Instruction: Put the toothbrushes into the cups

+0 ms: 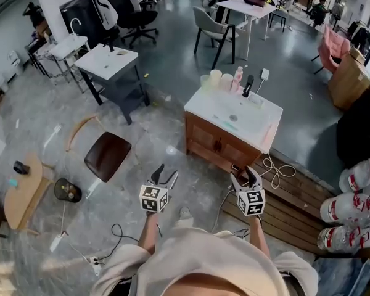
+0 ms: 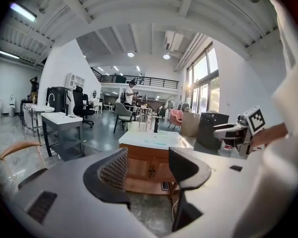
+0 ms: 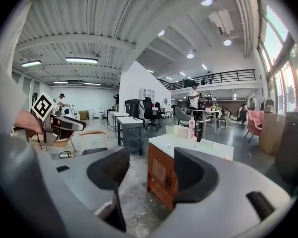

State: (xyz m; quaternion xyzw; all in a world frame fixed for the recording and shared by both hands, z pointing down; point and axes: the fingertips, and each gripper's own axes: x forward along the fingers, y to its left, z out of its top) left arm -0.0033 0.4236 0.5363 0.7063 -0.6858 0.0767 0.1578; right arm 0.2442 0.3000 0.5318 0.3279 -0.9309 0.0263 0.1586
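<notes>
Toothbrushes [image 1: 229,126] showed in the head view only as thin teal streaks on the white sink top [image 1: 262,122], well ahead of both pairs of jaws and too small to count; that they were the brushes was a guess. Such brushes would likely be light, stiff and slick, lying flat, so a pinch across the middle of the handle, clear of the bristles, seemed the best hold. The left gripper [image 1: 165,176] and the right gripper [image 1: 245,179] were side by side short of the wooden cabinet [image 1: 213,142], each with its jaws spread and nothing between them. Pale cups [image 1: 214,79] stood clustered at the top's far edge, beyond the streaks from the jaws, beside a pink bottle [image 1: 237,79] and a black faucet [image 1: 248,85]; what the cups held could not be told. In the left gripper view the jaws stood apart and empty, the cabinet framed far ahead in the gap, the streaks above it. In the right gripper view the jaws were likewise parted and empty, the cabinet far ahead of the gap and the cups above it.
</notes>
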